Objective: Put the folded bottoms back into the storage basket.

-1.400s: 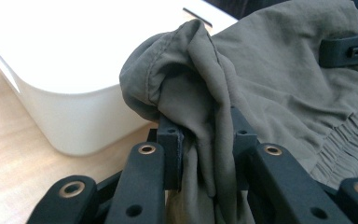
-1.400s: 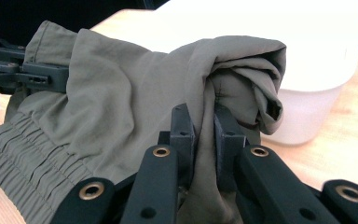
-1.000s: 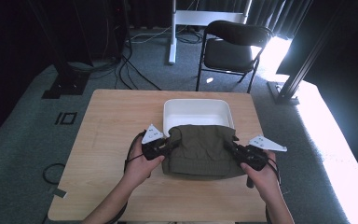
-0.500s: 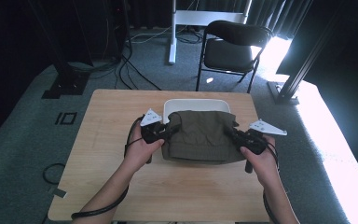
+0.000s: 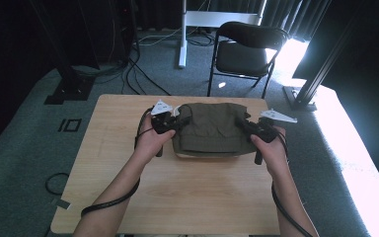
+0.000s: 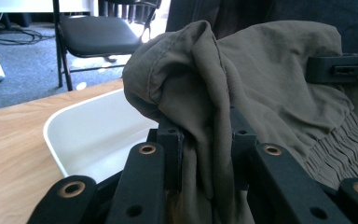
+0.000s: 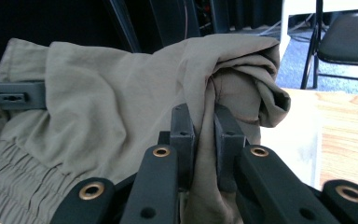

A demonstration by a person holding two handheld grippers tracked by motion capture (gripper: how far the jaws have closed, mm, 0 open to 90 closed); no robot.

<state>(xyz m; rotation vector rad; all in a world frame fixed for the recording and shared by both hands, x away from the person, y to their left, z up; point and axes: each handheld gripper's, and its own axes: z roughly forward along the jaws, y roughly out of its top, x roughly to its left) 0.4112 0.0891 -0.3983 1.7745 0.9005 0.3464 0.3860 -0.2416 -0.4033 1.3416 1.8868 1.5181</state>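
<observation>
The fingers of the left gripper (image 5: pixel 173 122) and right gripper (image 5: pixel 249 129) are each pinching a side of the folded olive-green cloth garment (image 5: pixel 209 127), holding it over the white plastic bin (image 6: pixel 98 135) at centre frame, with lowering and releasing apparently left.

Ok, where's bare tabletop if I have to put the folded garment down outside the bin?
Bare wood lies left of the left gripper to the table edge, and across the near strip in front of the white bin. The middle is crowded: the olive garment hangs over the bin, and the right gripper sits close to the right edge.
</observation>
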